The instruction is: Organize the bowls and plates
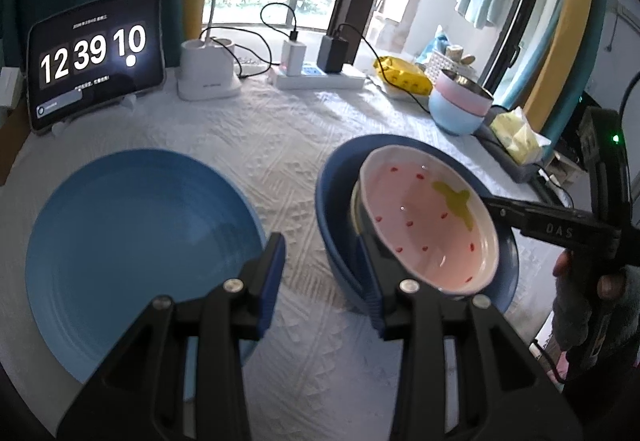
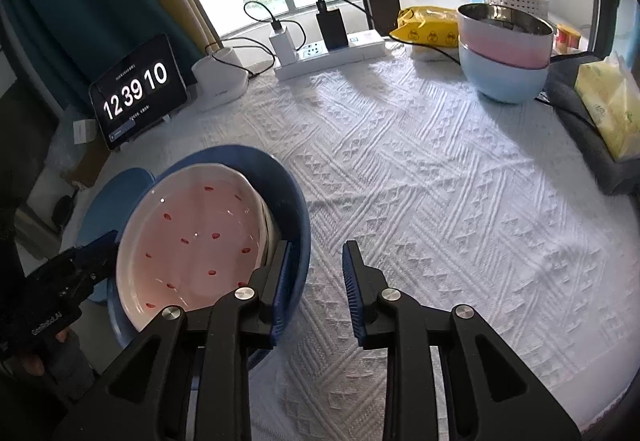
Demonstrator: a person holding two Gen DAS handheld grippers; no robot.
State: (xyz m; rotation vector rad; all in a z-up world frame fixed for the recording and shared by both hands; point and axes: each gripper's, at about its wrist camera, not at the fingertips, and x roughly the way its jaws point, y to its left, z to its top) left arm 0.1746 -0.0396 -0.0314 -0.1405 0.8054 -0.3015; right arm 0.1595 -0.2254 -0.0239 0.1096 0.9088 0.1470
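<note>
A dark blue bowl (image 1: pixel 336 225) (image 2: pixel 294 201) holds nested dishes, topped by a tilted pink strawberry-pattern bowl (image 1: pixel 424 225) (image 2: pixel 192 241). A light blue plate (image 1: pixel 140 241) (image 2: pixel 130 181) lies flat to its left. My left gripper (image 1: pixel 320 261) is open over the cloth between plate and dark bowl, its right finger against the bowl's outer wall. My right gripper (image 2: pixel 316 273) is open too, with its left finger over the dark bowl's rim and its right finger over bare cloth. Neither has anything pressed between its pads. A pink bowl nested in a light blue bowl (image 1: pixel 460 105) (image 2: pixel 504 57) stands at the back right.
The white textured tablecloth (image 1: pixel 280 145) (image 2: pixel 440 201) covers the table. Along the back stand a tablet clock (image 1: pixel 96 57) (image 2: pixel 138 93), a white dock (image 1: pixel 208 69), and a power strip (image 2: pixel 332 53) with chargers and cables. Yellow packets (image 1: pixel 404 77) (image 2: pixel 612 109) lie at the right.
</note>
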